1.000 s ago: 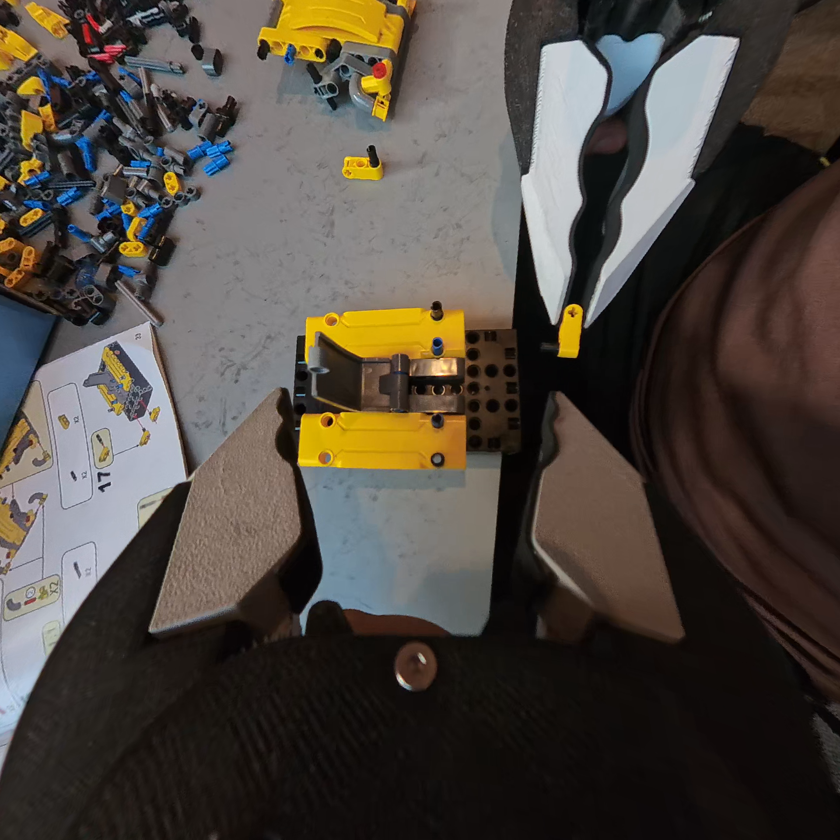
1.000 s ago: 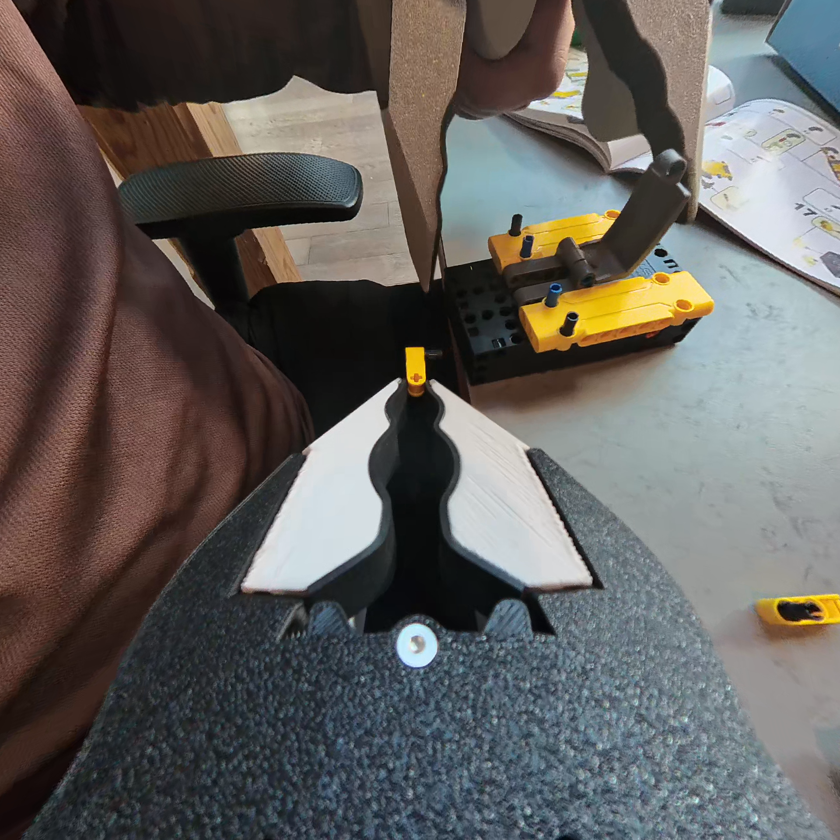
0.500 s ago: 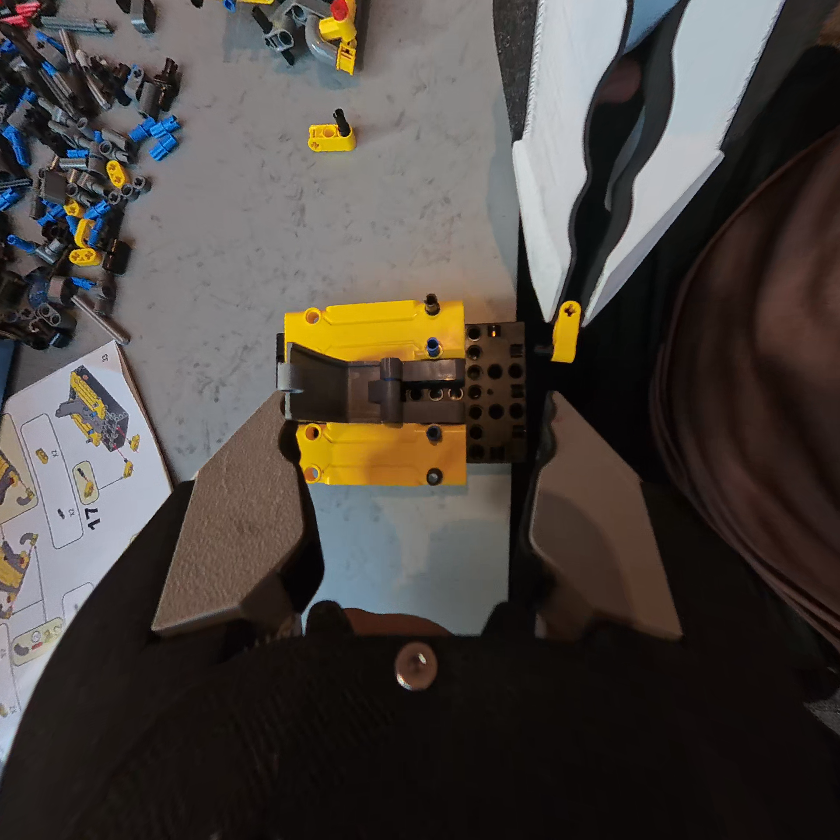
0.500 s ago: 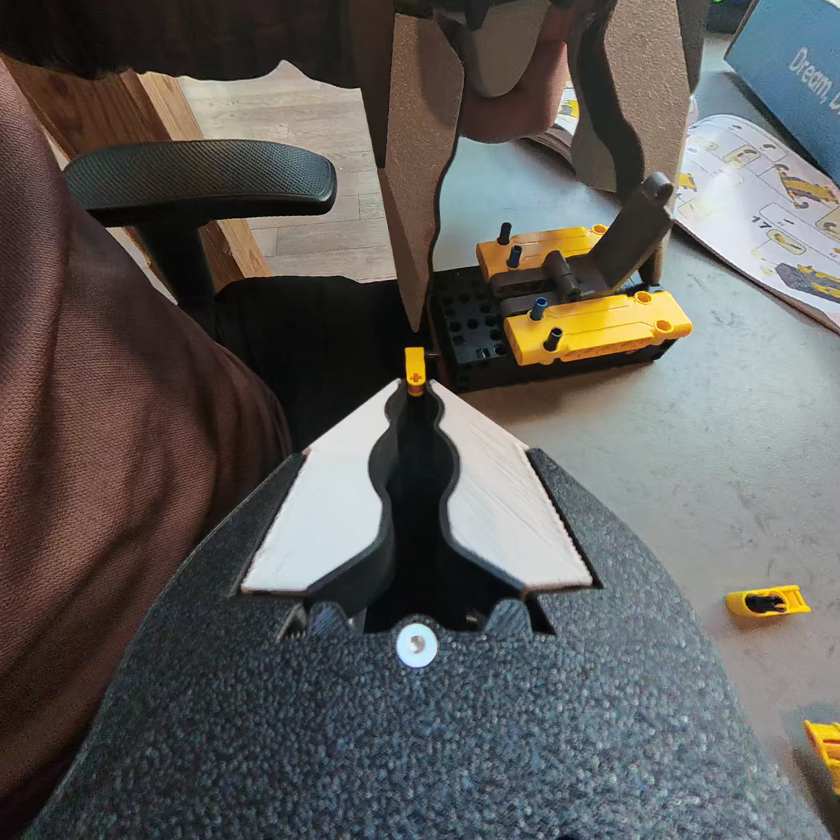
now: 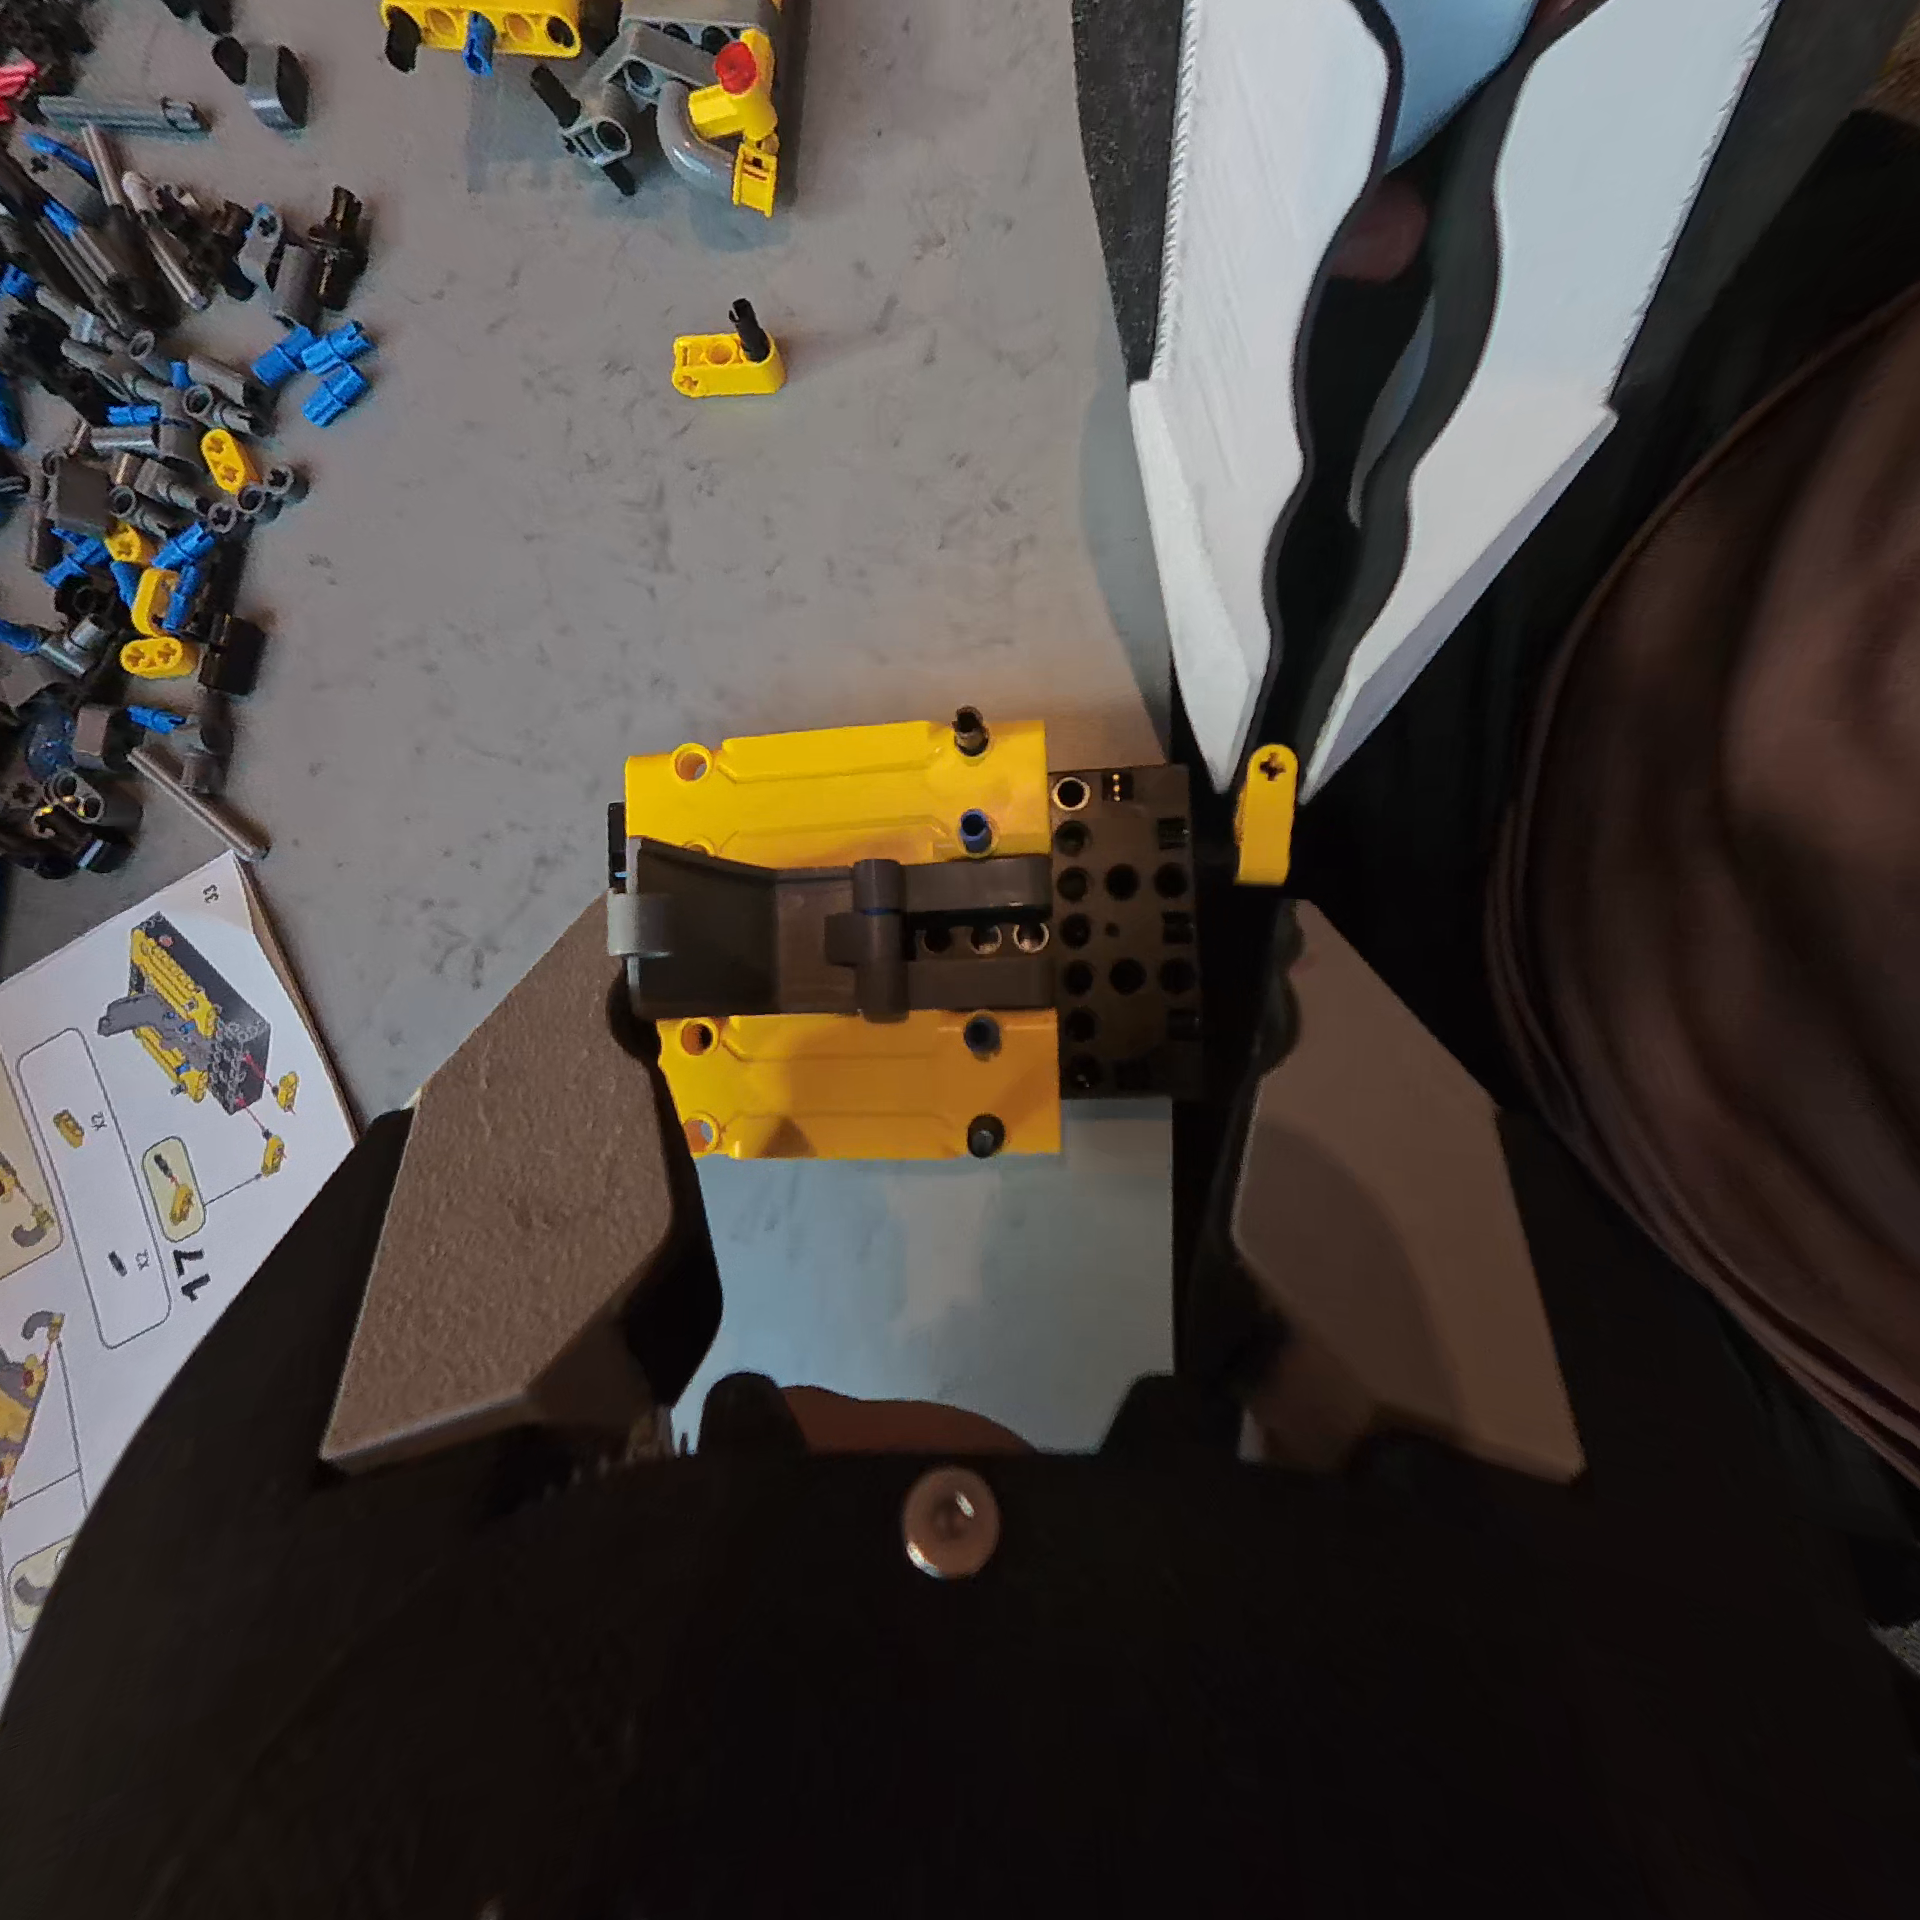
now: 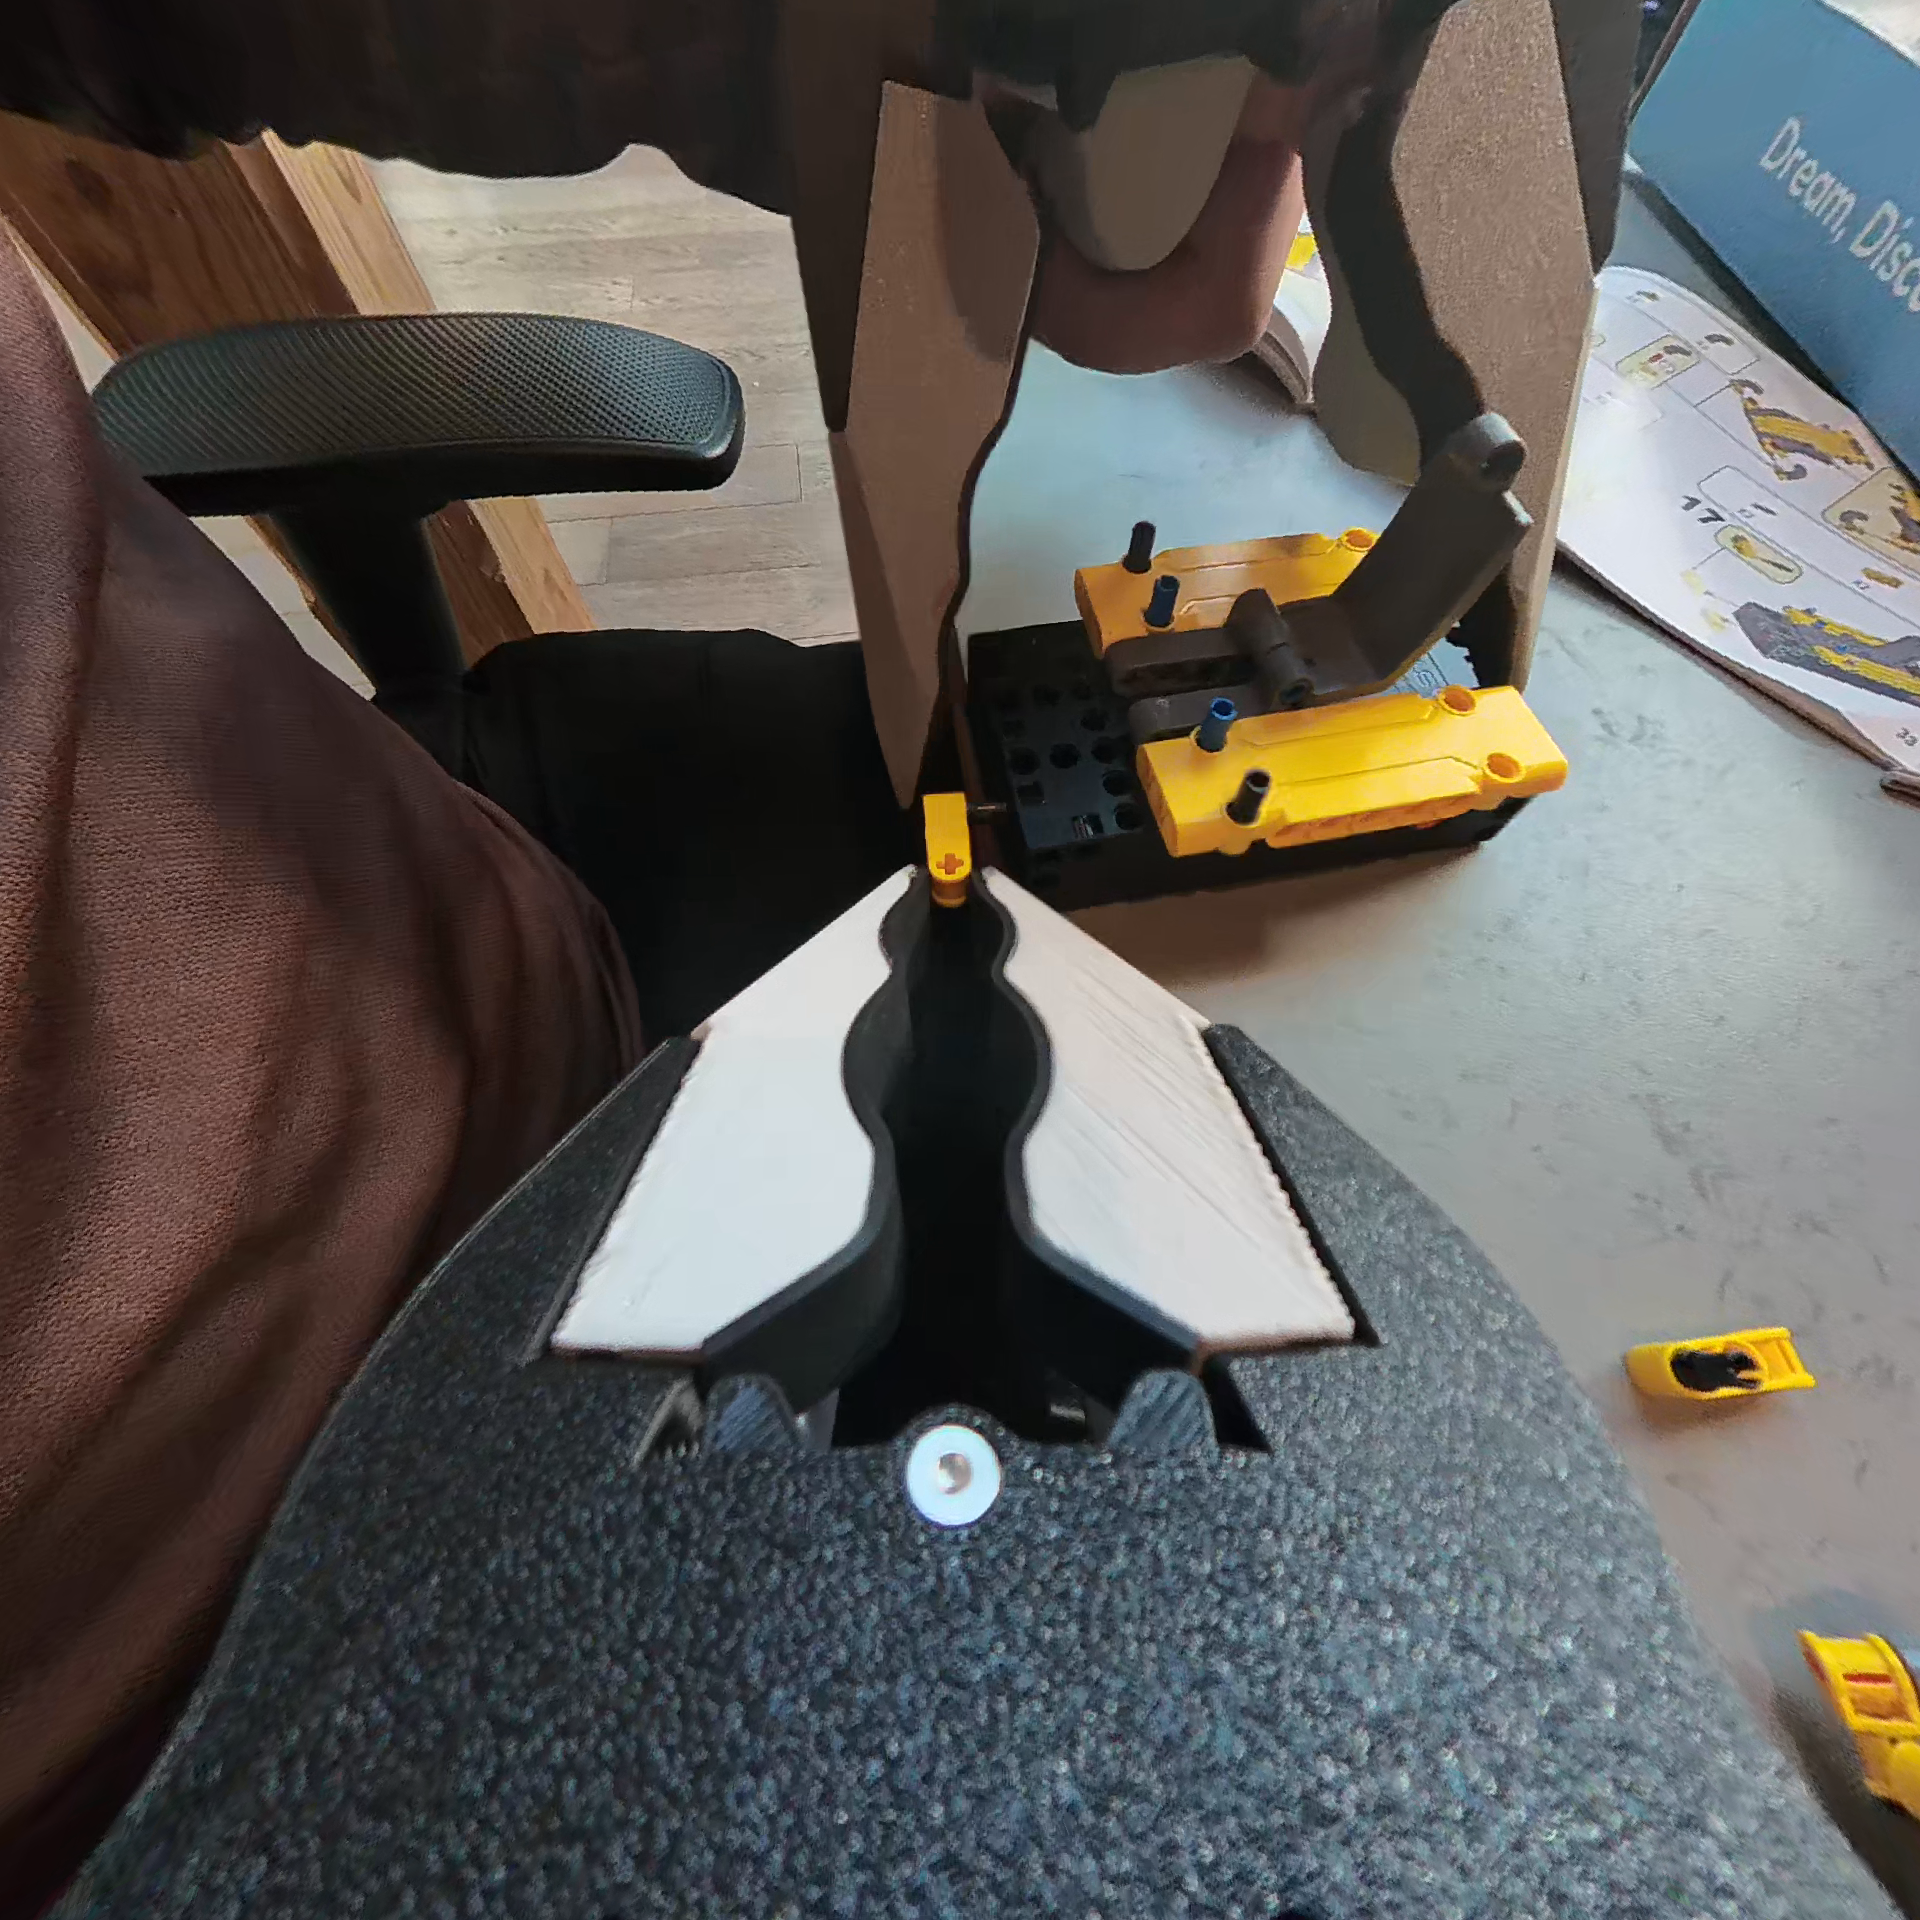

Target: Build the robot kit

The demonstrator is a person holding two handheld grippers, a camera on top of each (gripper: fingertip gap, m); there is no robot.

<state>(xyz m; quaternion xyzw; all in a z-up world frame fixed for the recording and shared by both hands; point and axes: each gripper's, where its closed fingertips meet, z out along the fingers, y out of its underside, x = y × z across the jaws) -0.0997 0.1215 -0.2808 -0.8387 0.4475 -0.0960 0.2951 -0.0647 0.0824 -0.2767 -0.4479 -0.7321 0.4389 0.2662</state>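
1. A partly built brick model (image 5: 852,935) of yellow panels on a black, hole-studded block sits at the edge of a grey table (image 5: 582,540). Its long axis runs along the table, with the black holed end facing the table edge and the seated person. A dark grey hinged flap (image 6: 1423,561) tilts up from its far end.
2. The left gripper (image 5: 951,997) reaches down over the model with its two brown fingers (image 5: 520,1174) spread wide. One fingertip stands at each end of the model; I cannot tell whether they actually press on it.
3. The right gripper (image 6: 948,883) has its white fingers (image 6: 758,1153) pressed together at the tips, pinching a small yellow connector piece (image 6: 945,847). The piece stands upright, and a short dark pin on its side points toward the black holed end of the model, just beside it.
4. On the table beyond the model lie a single small yellow piece with a black pin (image 5: 727,358), a second yellow and grey sub-assembly (image 5: 665,94), and a heap of loose black, grey, blue and yellow parts (image 5: 135,447).
5. An open instruction booklet (image 5: 125,1143) lies near the model, with a blue box (image 6: 1797,197) behind it. Two more yellow pieces (image 6: 1720,1363) lie apart on the table.
6. Off the table edge are the person's brown sleeve (image 6: 260,935), a black chair armrest (image 6: 416,400) and a wooden floor (image 6: 665,281).
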